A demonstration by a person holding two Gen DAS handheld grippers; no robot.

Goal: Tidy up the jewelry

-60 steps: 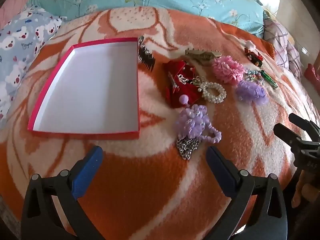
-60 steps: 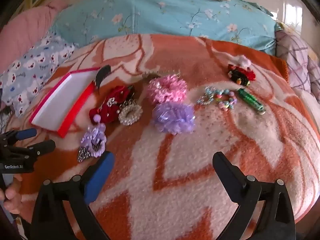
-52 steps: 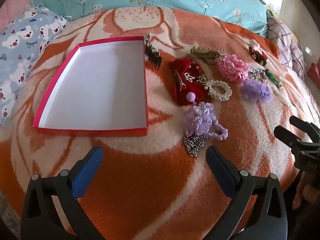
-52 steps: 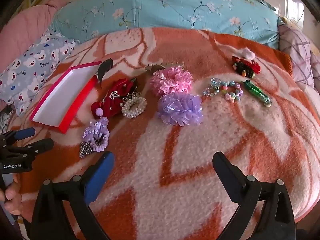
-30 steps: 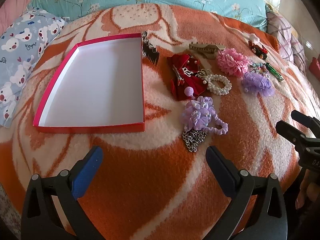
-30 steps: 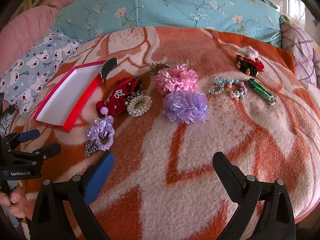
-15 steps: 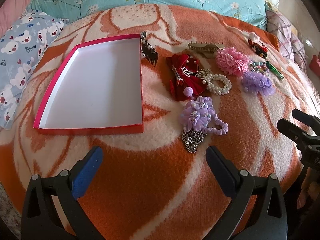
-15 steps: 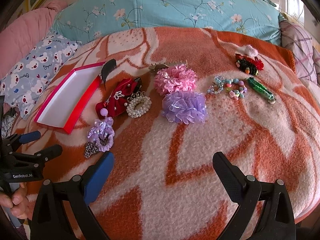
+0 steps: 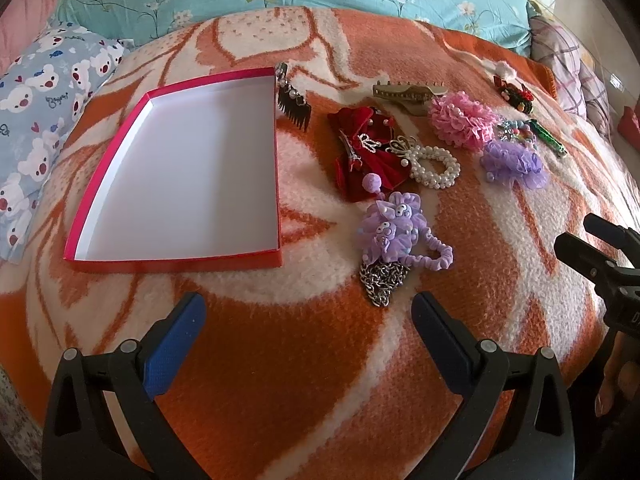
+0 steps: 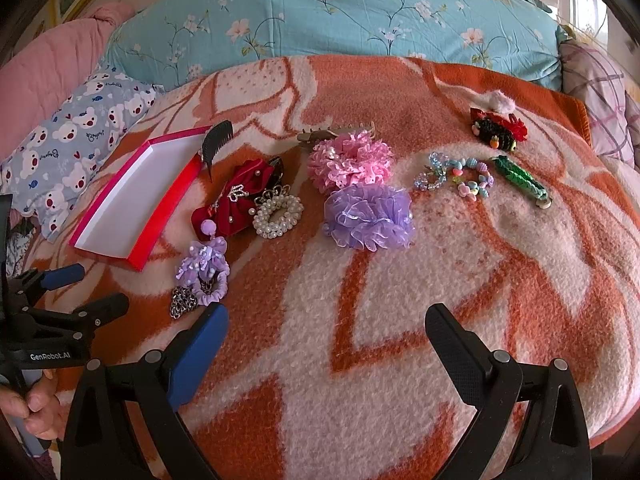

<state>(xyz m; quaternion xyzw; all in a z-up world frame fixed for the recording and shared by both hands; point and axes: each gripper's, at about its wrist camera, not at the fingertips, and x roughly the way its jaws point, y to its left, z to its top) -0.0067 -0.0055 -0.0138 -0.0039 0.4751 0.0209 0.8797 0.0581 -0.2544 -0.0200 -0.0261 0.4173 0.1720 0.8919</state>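
Observation:
An empty red box (image 9: pixel 276 184) with a white inside lies on the orange blanket; it also shows in the right wrist view (image 10: pixel 160 224). Right of it lie a black comb (image 9: pixel 294 110), a red bow (image 9: pixel 368 152), a pearl bracelet (image 9: pixel 434 166), a purple flower scrunchie (image 9: pixel 394 226) on a silver chain (image 9: pixel 382 282), a pink scrunchie (image 10: pixel 350 160), a purple scrunchie (image 10: pixel 368 216), a bead bracelet (image 10: pixel 460 178) and a green clip (image 10: pixel 520 180). My left gripper (image 9: pixel 308 324) is open and empty, hovering near the chain. My right gripper (image 10: pixel 326 334) is open and empty, short of the purple scrunchie.
A gold claw clip (image 9: pixel 408 94) and a red-black hair tie (image 10: pixel 498 130) lie at the far side. A teal floral quilt (image 10: pixel 340 20) and a bear-print pillow (image 9: pixel 36 120) border the blanket. Bare blanket (image 10: pixel 400 360) stretches in front of both grippers.
Both grippers have drifted only slightly; the views shifted a little and the jewelry sits a bit nearer. Nothing was picked up or moved.

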